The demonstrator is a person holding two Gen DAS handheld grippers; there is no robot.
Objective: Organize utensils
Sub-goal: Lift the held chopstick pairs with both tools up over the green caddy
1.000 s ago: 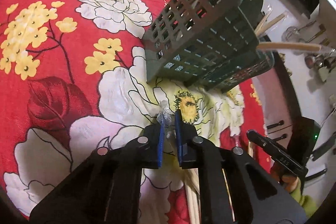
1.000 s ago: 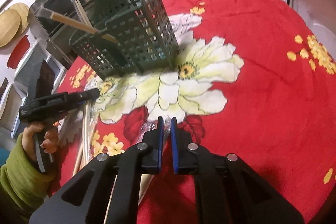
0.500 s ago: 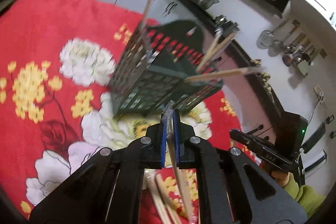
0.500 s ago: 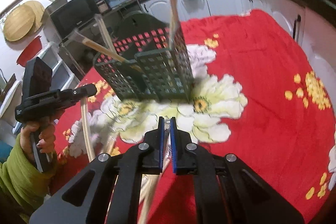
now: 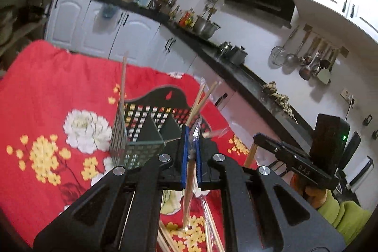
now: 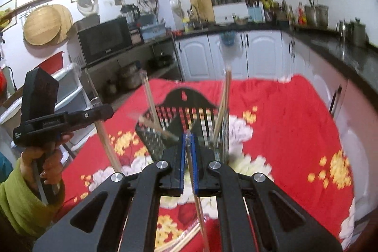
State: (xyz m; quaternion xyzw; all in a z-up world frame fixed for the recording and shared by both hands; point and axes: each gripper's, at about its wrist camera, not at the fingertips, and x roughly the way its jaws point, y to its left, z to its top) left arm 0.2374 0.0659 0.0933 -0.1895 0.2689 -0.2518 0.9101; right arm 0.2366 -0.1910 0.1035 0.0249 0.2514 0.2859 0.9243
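Red floral cloth (image 5: 59, 91) covers the table in a kitchen with white cabinets. Nearest its close edge, loose wrapped chopsticks (image 5: 208, 228) lie on the cloth. Above them the left gripper (image 5: 191, 138) is clamped on a wrapped chopstick (image 5: 189, 185), and the right gripper (image 6: 188, 141) is likewise pinched tight on another wrapped chopstick (image 6: 199, 207). Farther in, toward the middle of the table, stands the dark slotted utensil basket (image 6: 189, 110), with several chopsticks leaning in its compartments.
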